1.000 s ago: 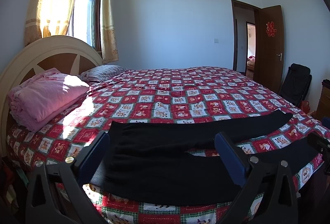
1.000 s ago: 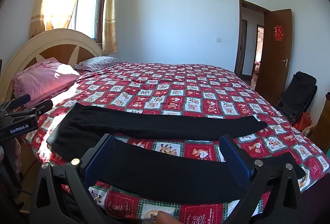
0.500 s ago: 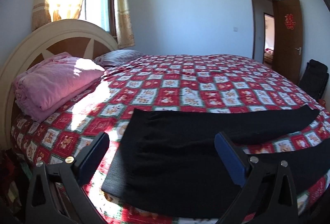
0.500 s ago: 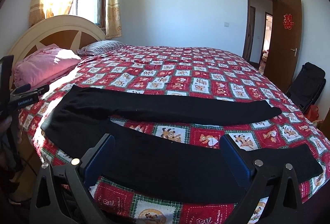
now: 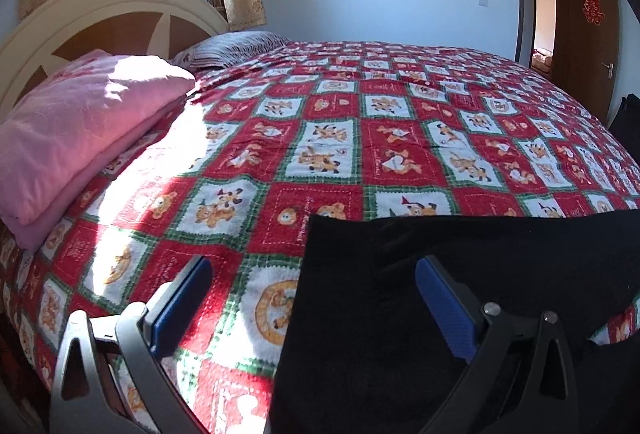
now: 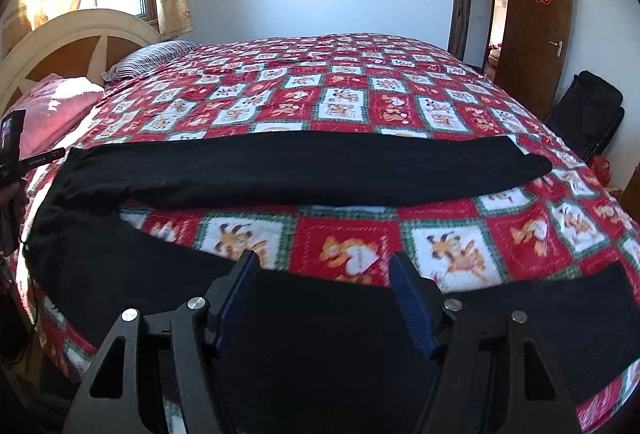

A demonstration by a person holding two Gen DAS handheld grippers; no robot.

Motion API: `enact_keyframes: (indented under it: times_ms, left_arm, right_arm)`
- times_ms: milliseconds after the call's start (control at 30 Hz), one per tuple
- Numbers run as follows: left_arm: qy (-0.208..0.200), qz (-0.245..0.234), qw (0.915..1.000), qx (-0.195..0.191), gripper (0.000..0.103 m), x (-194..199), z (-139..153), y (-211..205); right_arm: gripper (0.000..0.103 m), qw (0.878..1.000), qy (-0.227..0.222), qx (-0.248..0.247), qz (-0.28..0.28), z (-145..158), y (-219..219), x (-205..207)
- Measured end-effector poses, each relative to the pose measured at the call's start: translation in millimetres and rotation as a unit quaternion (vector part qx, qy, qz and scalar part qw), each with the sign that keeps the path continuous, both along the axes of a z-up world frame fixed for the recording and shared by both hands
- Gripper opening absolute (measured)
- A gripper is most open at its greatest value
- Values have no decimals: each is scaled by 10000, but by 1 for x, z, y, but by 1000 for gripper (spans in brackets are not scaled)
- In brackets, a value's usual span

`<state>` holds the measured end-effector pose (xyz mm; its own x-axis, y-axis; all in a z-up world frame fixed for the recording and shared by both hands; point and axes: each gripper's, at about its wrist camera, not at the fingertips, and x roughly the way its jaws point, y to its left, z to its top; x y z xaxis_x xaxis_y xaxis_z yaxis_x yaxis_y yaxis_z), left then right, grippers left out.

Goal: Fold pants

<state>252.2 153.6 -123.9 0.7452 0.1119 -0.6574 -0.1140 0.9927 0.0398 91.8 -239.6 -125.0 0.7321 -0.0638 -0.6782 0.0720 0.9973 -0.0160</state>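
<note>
Black knit fills the space nearest us in both wrist views: the pants [image 6: 304,170] lie spread flat on the bed [image 5: 360,138], waist toward the headboard [image 5: 100,18], legs running away to our right, so the long axis lies crosswise to both sets of jaws.

Under the left gripper [image 5: 312,298] the waistband corner sits between the jaws; its edge runs up the gap, the right pad over the cloth and the left pad over bare quilt. These jaws stand wide apart and grip nothing.

Under the right gripper [image 6: 324,298] the near leg's upper edge lies straight ahead and just below the tips. These jaws are closing, with cloth below and between them, though the pads do not look pressed on it yet. Beyond that edge comes a strip of quilt, then the far leg, lying parallel.

We judge that the coming move turns on this: the near leg must be lifted away from us and laid over the far one, so each hand takes the near side, left at the waist, right along the leg.

Compared with a second ago, both views sit much lower and closer to the cloth, and the right jaws have narrowed from fully wide.

Farther off lie a pink folded blanket [image 5: 80,122] and a striped pillow [image 5: 236,48].
</note>
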Motion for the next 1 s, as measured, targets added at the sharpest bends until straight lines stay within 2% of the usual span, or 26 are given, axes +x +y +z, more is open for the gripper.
enact_keyframes:
  times_ms: [67,267,400,600,733,800,933,1000]
  left_arm:
    - [152,-16,9998,-147,90,16,-8,6]
    - [451,-115,9976,-518,71,46,-24,14]
    - [581,-245,9967,-518,69,57,-29,11]
    - [892,-341,9929,-712,72,67,-39,14]
    - [1002,-435,9920,-627,72,71,-40,10]
    - [1027,-474,9916,-624,72,73,-40,9]
    - [995,-499,9911,-731,72,73,-40,12]
    - [845,-517,9925,-710,66,68,-37,10]
  right_arm:
    - [58,10000,-7,-73,-32,2,-9,9]
    - [53,9992,-3,-95,-398,11,-50,38]
    - [52,9974,71,7,-719,16,-88,61]
    - [52,9892,311,-138,-1424,16,-159,99]
    - [52,9824,435,32,-1818,12,-213,123]
    - [52,9824,517,122,-1790,8,-232,136]
    - [52,9814,721,-2,-1781,2,-262,161]
    - [52,9819,732,-48,-1745,1,-274,174]
